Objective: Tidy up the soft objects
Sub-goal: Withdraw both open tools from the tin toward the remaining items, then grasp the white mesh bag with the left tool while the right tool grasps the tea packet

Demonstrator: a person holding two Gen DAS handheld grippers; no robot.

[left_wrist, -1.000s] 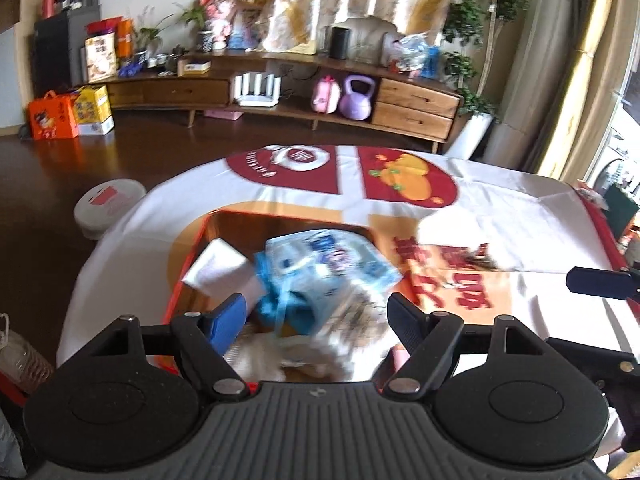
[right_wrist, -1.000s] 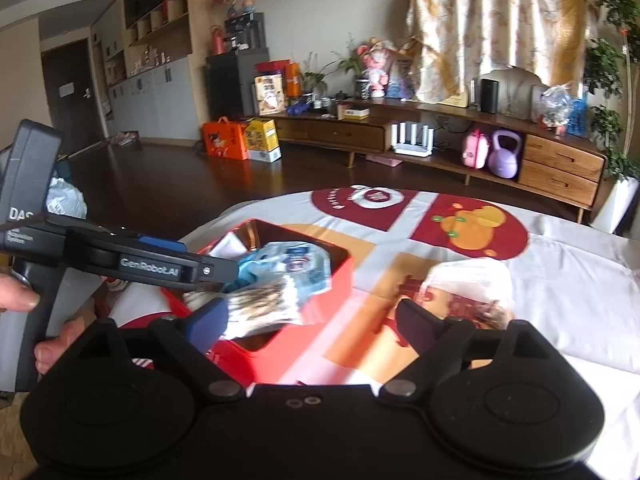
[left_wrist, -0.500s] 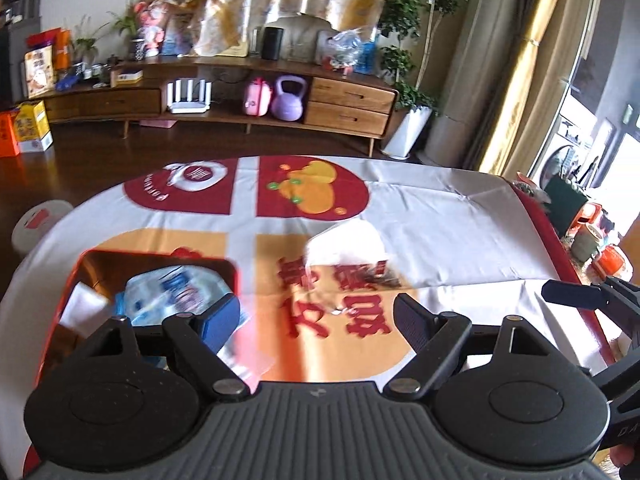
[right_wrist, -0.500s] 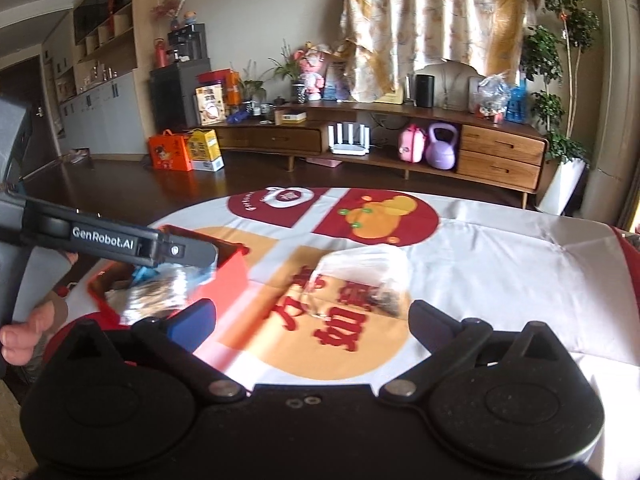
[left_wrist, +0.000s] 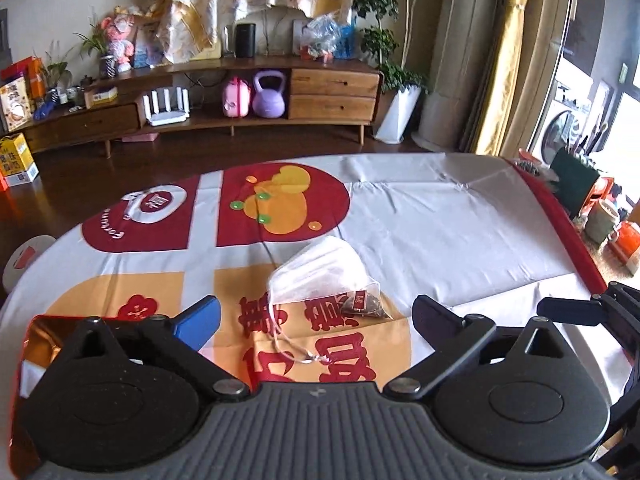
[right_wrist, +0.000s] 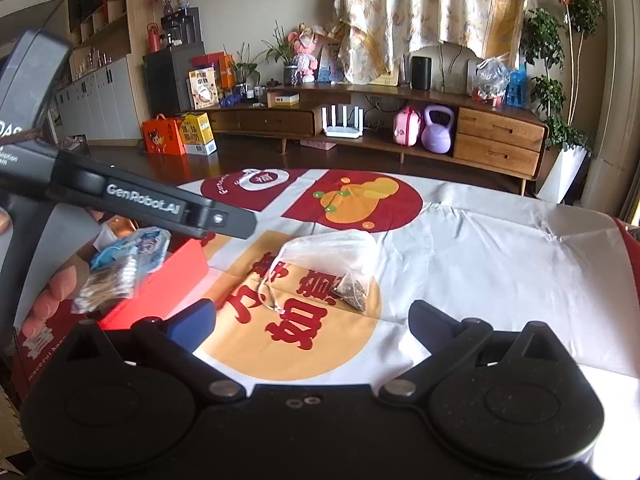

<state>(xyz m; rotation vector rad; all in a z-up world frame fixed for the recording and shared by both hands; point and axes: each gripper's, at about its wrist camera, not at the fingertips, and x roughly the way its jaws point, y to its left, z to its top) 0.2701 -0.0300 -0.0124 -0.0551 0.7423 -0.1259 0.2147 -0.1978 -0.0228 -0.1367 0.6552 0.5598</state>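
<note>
A clear mesh drawstring pouch (left_wrist: 324, 276) with a dark sachet inside lies on the printed tablecloth; it also shows in the right wrist view (right_wrist: 332, 260). My left gripper (left_wrist: 316, 316) is open and empty, just short of the pouch. My right gripper (right_wrist: 312, 316) is open and empty, hovering near the pouch's cord. A red box (right_wrist: 160, 280) at the left holds a blue-white packet (right_wrist: 136, 252) and a bag of cotton swabs (right_wrist: 108, 284). The box's corner shows in the left wrist view (left_wrist: 36, 332).
The table (left_wrist: 460, 220) carries a white, red and orange cloth. The left gripper's body (right_wrist: 140, 204) crosses the left of the right wrist view. A wooden sideboard (left_wrist: 240, 96) stands across the room. Pots and clutter (left_wrist: 600, 208) sit beyond the table's right edge.
My left gripper has swung right, from over the red box to in front of the mesh pouch. My right gripper has also turned right and now faces the pouch.
</note>
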